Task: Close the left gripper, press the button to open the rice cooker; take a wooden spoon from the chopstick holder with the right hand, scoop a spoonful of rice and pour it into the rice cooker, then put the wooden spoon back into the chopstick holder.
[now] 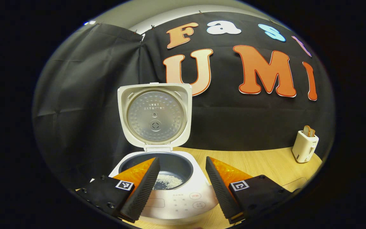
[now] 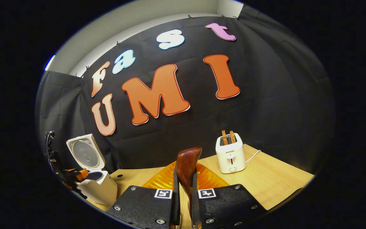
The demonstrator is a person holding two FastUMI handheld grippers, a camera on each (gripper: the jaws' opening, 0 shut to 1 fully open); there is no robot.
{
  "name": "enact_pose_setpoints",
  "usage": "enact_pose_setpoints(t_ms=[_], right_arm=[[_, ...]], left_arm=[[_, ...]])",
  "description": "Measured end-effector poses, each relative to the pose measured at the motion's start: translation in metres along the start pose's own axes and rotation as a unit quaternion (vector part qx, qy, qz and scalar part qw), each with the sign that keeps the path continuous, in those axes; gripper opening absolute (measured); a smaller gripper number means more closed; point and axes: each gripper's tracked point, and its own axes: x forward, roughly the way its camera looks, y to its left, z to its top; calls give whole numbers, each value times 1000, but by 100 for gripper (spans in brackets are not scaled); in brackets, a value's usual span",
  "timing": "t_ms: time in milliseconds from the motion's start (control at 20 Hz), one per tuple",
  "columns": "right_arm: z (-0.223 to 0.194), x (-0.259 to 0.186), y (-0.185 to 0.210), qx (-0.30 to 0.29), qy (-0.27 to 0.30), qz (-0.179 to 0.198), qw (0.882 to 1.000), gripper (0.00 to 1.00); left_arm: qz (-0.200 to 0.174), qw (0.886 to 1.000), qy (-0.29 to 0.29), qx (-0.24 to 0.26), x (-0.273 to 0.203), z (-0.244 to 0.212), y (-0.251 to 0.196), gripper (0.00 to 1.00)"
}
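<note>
The white rice cooker [image 1: 183,203] stands open just ahead in the left gripper view, its lid [image 1: 155,116] tipped upright and some rice [image 1: 167,181] lying in the dark inner pot. My left gripper [image 1: 180,186] is open above the cooker's front, its fingers straddling the pot rim and control panel. In the right gripper view my right gripper [image 2: 184,197] is shut on the wooden spoon [image 2: 187,165], whose dark reddish bowl points up and away. The cooker [image 2: 95,178] appears small at far left there, with the left gripper [image 2: 81,174] beside its opening.
A white toaster [image 2: 230,156] holding two bread slices stands on the wooden table [image 2: 275,181] toward the back right, a cord trailing from it. It shows also as the toaster [image 1: 305,144] at right in the left gripper view. Black cloth walls the booth behind.
</note>
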Motion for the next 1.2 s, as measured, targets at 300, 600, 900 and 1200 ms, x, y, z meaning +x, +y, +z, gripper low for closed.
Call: enact_pose_setpoints(t_ms=[300,600,900,1200], right_arm=[[-33,8,-14,34,22,-17,999,15],[-47,1,-43,115,14,-55,992,15],[-56,0,-60,185,8,-78,980,17],[-69,-17,-49,127,-1,-66,990,18]], left_arm=[[18,1000,14,5,2,-9,8,95],[22,1000,12,12,7,-7,7,96],[35,999,19,10,12,-7,12,94],[36,999,12,16,12,-1,3,96]])
